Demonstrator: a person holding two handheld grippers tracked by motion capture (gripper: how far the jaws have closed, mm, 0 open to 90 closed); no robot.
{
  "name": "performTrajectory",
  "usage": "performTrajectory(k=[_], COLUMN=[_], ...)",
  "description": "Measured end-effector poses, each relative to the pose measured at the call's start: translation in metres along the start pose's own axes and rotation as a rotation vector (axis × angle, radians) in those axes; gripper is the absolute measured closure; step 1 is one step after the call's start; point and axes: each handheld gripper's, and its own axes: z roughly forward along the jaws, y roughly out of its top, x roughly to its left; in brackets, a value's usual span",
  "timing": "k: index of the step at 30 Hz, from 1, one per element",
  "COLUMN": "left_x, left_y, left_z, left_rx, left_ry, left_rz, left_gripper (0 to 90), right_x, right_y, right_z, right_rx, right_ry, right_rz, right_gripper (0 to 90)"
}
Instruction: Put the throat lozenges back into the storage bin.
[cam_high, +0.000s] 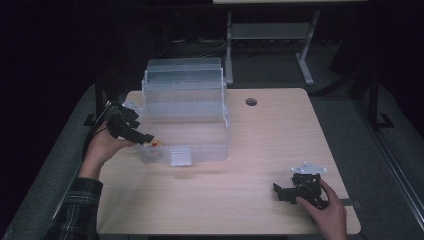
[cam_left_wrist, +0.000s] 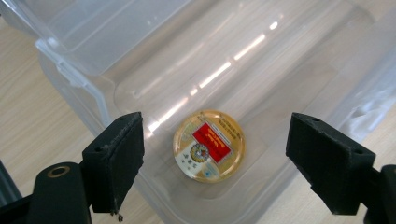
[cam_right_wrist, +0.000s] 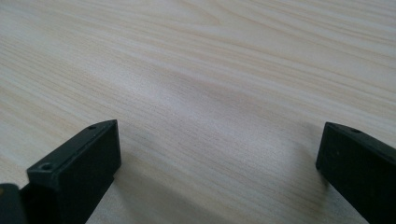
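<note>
The sleeve (cam_high: 75, 210) lies nearest the high camera, at 7 o'clock. Up from it, at 9 o'clock on the counter (cam_high: 260, 135), the left tongs (cam_high: 146, 139) hang released over the near-left corner of the bin (cam_high: 187, 120), its lid tipped up behind. In the left gripper view the jaws stand wide, one on each side of the tin (cam_left_wrist: 209, 145), a round gold disc with a red label lying flat on the bin floor, touching neither jaw.

The step in hand looks like picking the tin out. To do it well, lower the left tongs straight down inside the wall until the pads reach below the tin's rim, keep the disc centred between them, then close squarely across its width; a low flat disc may slip if pinched high or off-centre.

At 5 o'clock the right tongs (cam_high: 286, 192) rest on the bare counter, released and holding nothing.
</note>
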Motion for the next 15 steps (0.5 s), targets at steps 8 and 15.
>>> performTrajectory(k=[8,15], left_x=[-0.008,-0.018], left_y=[-0.013,-0.029], left_z=[-0.011,-0.021], left_rx=[-0.033,-0.073], left_ry=[-0.001,-0.001], left_rz=[-0.013,-0.019], left_gripper=[18.8,18.8], right_x=[0.0,0.0], right_y=[0.0,0.0], right_z=[0.0,0.0], right_rx=[0.0,0.0], right_ry=[0.0,-0.001], right_rz=[0.0,0.0], right_gripper=[0.0,0.0])
